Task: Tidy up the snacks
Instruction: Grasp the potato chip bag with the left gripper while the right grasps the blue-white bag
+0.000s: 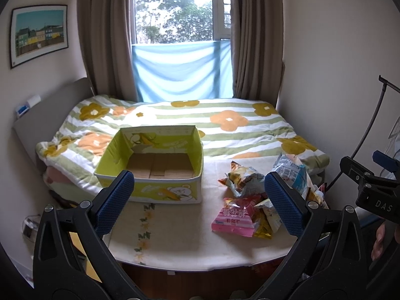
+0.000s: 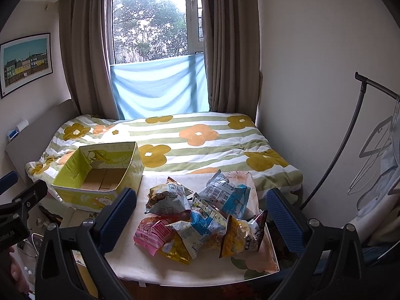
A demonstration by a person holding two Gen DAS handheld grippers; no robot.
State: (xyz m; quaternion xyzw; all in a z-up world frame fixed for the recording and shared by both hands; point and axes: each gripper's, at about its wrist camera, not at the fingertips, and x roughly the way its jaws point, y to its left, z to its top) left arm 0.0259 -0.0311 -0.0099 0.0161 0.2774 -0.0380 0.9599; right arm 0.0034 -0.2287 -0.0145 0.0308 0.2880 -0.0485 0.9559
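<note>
Left wrist view shows the left gripper (image 1: 198,195) with its 2 blue-padded fingers (image 1: 115,201) spread wide and holding nothing, hovering above the near edge of a cloth-covered table (image 1: 175,237). Ahead on the left of that table sits a yellow-green cardboard box (image 1: 155,190), open-topped with only its brown floor showing inside. To its right, well apart from the box, lies the pile of snack bags (image 1: 252,200), with a pink packet (image 1: 233,218) nearest the front. Bare cloth lies between box and pile. Right wrist view has the right gripper (image 2: 200,217) just as wide and empty, poised over the same pile (image 2: 200,225); the bags overlap loosely, perhaps 7 or 8, though the heap hides the count. The pile reaches close to the table's right edge (image 2: 273,250). Behind the table, touching its far side, a bed with a floral striped quilt (image 2: 200,145) fills the room to the curtained window (image 2: 150,25). At the right stands a dark clothes rack (image 2: 350,135) with hangers, near the table's corner. A framed picture (image 1: 38,35) hangs on the left wall.
</note>
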